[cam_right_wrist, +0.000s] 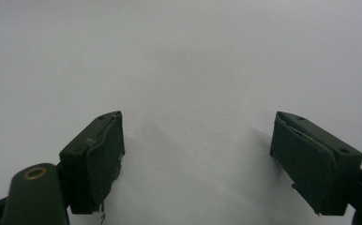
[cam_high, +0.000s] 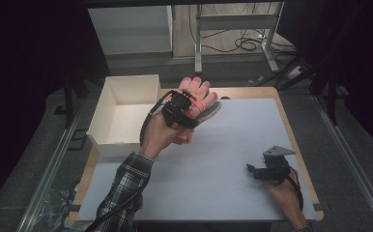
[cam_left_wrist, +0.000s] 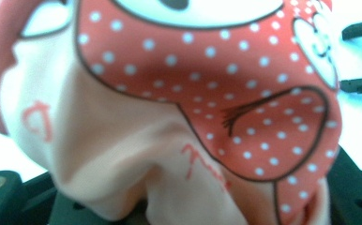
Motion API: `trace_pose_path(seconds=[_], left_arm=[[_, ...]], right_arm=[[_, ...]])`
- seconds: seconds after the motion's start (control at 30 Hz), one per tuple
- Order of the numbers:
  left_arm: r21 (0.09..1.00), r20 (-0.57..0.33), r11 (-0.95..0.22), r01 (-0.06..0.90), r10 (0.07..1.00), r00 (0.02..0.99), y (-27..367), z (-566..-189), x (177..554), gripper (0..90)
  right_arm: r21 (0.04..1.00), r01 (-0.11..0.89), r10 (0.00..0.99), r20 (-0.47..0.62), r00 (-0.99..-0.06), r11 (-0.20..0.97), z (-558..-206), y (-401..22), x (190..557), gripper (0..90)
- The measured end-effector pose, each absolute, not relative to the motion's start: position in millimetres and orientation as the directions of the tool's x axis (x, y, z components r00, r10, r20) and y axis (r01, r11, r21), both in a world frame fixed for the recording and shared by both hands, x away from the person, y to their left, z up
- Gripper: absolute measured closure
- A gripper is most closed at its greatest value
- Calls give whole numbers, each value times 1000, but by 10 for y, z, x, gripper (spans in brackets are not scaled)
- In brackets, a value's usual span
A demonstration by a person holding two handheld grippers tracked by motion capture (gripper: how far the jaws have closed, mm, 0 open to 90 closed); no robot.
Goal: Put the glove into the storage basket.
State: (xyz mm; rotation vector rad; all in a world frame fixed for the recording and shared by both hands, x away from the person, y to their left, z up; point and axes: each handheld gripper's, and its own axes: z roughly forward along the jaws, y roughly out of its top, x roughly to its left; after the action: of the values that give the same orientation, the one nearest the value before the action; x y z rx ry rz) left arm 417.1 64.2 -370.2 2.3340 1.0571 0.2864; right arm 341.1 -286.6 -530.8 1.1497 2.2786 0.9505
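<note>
The glove (cam_high: 200,96) is held up off the desk (cam_high: 233,145), its fingers pointing away from the person, just to the right of the box (cam_high: 126,108). It is pink and red cloth with white dots and a cartoon print, seen close up in the left gripper view (cam_left_wrist: 207,93). It looks soft, light and floppy: the fabric bunches and folds where it is pinched, so it will sag and swing rather than keep its shape, and it is unlikely to break or slip far. Gathered cloth near the cuff or palm seems the safest place to take hold; a single finger could slide out

The left hand-held gripper (cam_high: 187,102) is clamped tight on the glove, with the cloth squeezed between its jaws. The right hand-held gripper (cam_high: 259,170) rests low over the desk at the near right, jaws spread wide with nothing between them (cam_right_wrist: 198,154)

The white box is open-topped and sits at the desk's left edge; what can be seen of its inside looks bare
</note>
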Motion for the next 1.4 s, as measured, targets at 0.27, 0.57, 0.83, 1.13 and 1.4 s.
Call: trace_pose_path(seconds=[0.27, 0.57, 0.83, 1.13, 1.4], left_arm=[[572, -34, -496, 654, 782, 623, 858, -3557, 4251, 444], [576, -35, -429, 696, 838, 545, 1220, -3425, 4337, 442], [581, -23, -366, 727, 886, 463, 1550, -3385, 4379, 439], [578, -14, -297, 760, 928, 373, 1864, -3405, 4419, 436], [567, -12, -242, 788, 953, 302, 2084, -3531, 4482, 430]], right_arm=[[730, 534, 817, -59, -573, 427, -5308, -2867, 3412, 182], [730, 534, 818, -58, -573, 426, -5308, -2867, 3412, 182], [730, 535, 818, -57, -573, 425, -5308, -2867, 3412, 182], [731, 533, 818, -59, -572, 426, -5309, -2868, 3413, 182], [731, 533, 818, -59, -573, 426, -5309, -2868, 3413, 182]])
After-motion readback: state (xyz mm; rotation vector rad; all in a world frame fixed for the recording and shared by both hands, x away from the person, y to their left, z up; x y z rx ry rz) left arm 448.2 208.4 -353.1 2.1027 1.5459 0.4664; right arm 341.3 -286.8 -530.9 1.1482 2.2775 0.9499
